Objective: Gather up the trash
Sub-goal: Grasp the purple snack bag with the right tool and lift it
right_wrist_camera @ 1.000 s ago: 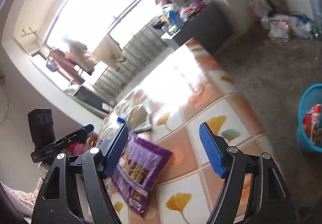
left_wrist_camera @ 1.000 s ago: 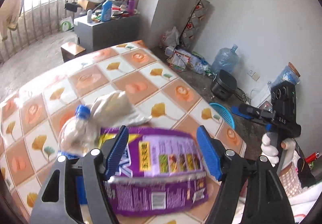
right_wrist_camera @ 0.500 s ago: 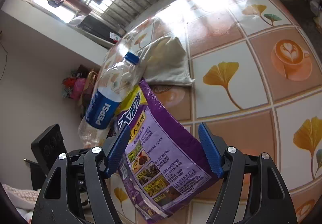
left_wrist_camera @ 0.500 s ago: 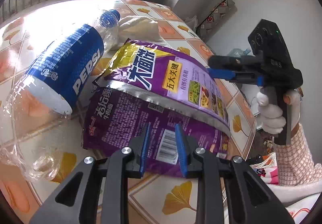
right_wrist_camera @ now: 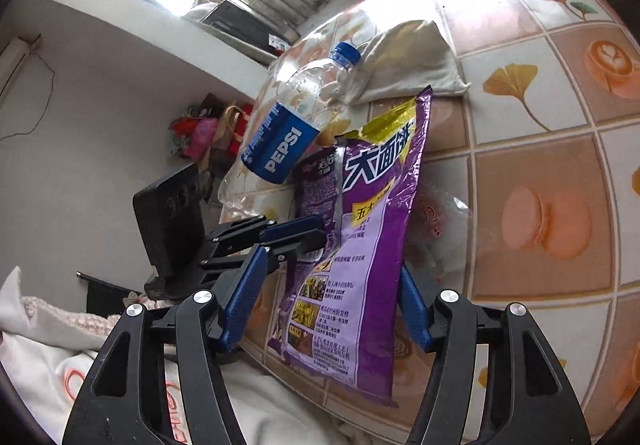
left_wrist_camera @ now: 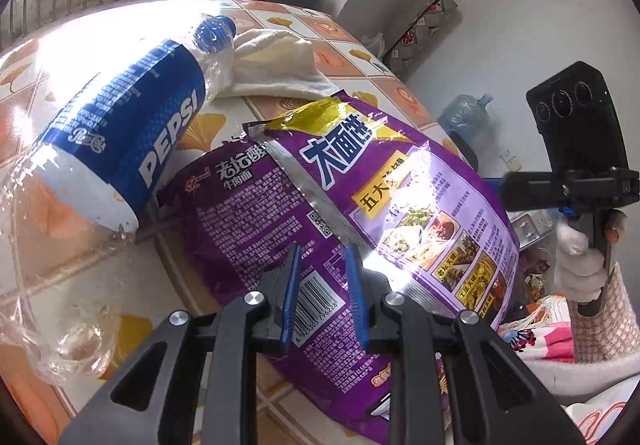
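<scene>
My table (left_wrist_camera: 276, 21) has a cover with yellow leaves and coffee cups. On it lie an empty Pepsi bottle (left_wrist_camera: 132, 133), a purple noodle bag (left_wrist_camera: 360, 213) beside it, and a cream cloth (left_wrist_camera: 276, 61) behind them.

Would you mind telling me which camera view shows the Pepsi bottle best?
The right wrist view: the Pepsi bottle appears whole, from blue cap to clear base, lying between the cloth and the purple noodle bag. The left wrist view shows the bottle closer, with a readable label, but glare washes its base and the frame edge distorts it.
</scene>
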